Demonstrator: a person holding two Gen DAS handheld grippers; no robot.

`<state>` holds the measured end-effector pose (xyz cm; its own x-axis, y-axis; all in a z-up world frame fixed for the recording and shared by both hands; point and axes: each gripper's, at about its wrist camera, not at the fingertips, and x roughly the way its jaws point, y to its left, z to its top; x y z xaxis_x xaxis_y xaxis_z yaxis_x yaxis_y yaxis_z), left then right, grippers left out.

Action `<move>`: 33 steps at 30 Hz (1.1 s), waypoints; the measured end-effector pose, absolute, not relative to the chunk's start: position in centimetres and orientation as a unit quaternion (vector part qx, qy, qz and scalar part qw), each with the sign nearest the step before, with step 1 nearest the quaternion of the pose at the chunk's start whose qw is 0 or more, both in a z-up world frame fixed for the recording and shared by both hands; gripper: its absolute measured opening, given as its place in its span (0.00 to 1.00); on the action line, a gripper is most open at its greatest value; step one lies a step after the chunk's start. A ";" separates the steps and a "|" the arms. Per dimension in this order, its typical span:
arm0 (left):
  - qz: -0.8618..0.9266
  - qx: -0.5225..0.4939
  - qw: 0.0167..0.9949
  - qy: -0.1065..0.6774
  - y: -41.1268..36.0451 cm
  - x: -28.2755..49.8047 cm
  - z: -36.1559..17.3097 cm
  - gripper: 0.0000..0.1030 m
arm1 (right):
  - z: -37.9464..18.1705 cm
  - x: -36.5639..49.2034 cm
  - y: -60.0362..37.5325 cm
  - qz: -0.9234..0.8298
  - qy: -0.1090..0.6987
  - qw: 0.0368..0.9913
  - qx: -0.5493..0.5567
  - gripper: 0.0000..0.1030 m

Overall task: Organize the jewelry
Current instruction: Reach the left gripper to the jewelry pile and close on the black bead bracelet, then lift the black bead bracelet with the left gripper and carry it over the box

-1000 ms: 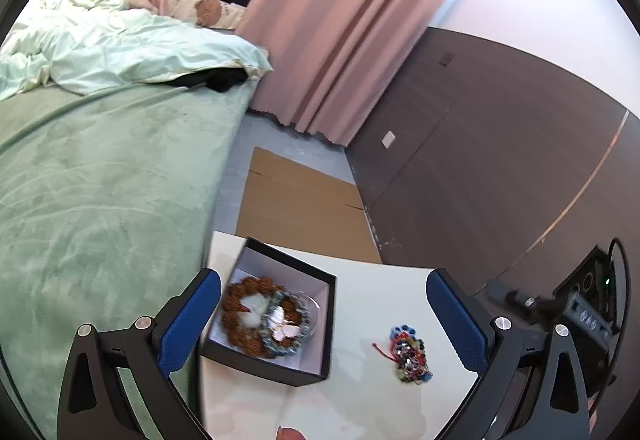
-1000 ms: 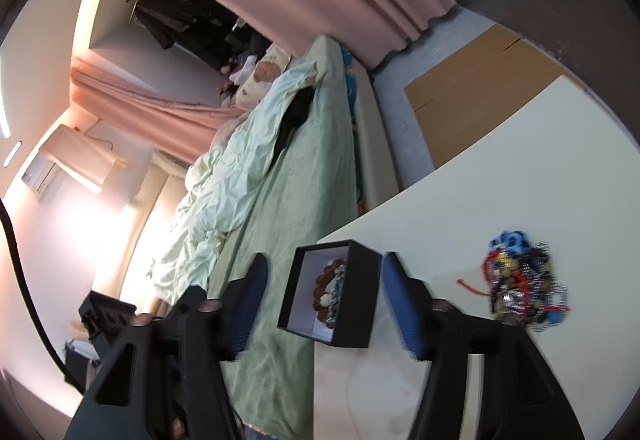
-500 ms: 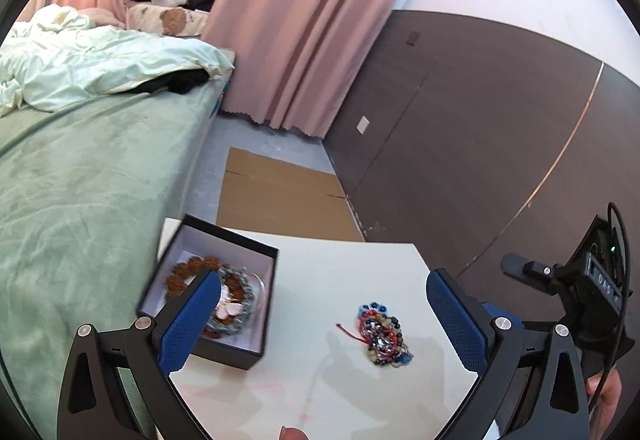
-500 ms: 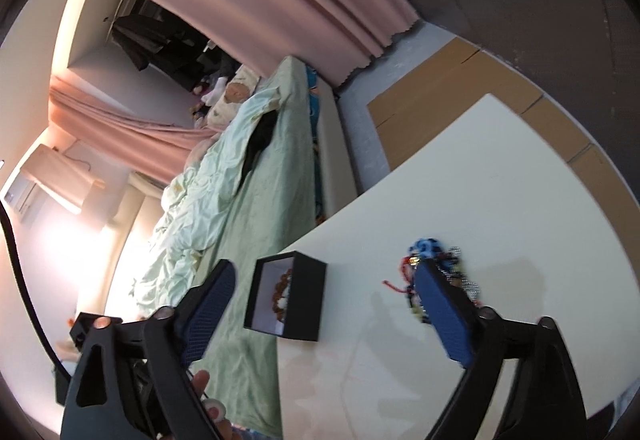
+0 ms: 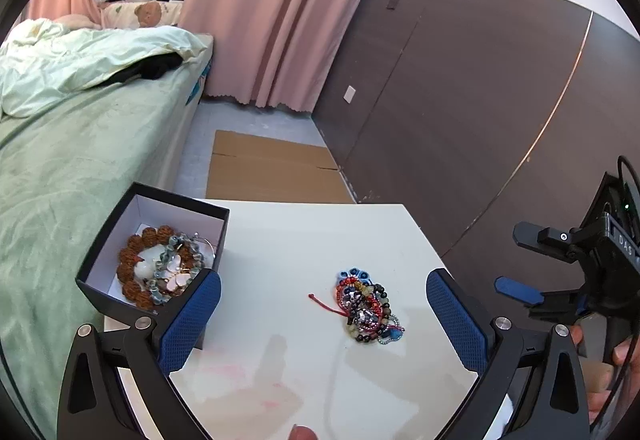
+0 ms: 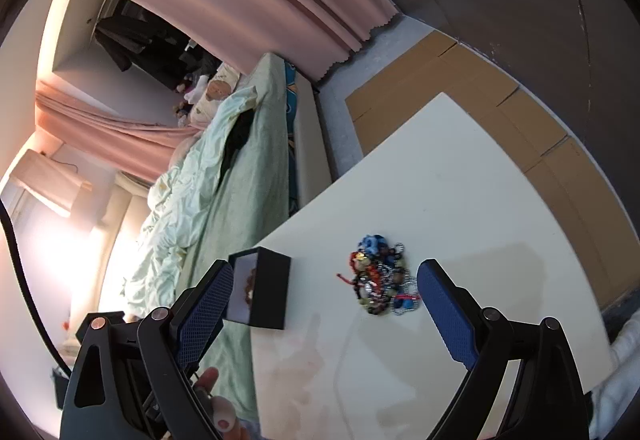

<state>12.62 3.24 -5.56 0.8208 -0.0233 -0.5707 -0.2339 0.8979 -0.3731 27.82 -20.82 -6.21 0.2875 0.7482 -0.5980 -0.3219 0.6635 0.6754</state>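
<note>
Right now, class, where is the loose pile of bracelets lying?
The bracelets lie on the white table, to the right of the black box in the left wrist view, apart from it and untouched by either gripper.

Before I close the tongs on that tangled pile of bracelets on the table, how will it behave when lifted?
The bracelet pile looks like loose beaded strands and thin chains, so it will probably sag and dangle rather than hold shape. Being tangled, several pieces may come up together. The red cord end lying loose suggests strands could slip free; a pinch through the dense middle seems safest.
</note>
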 end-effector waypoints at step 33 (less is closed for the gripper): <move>-0.007 -0.185 0.894 0.407 -0.9 20.3 -13.7 0.29 | -10.0 32.7 -20.5 0.321 0.549 0.747 0.194 0.75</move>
<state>20.25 -0.87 -13.70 0.6679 -0.1636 -0.7260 -0.1386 0.9311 -0.3373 32.72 -20.52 -10.05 0.1906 0.6924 -0.6959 -0.2668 0.7188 0.6420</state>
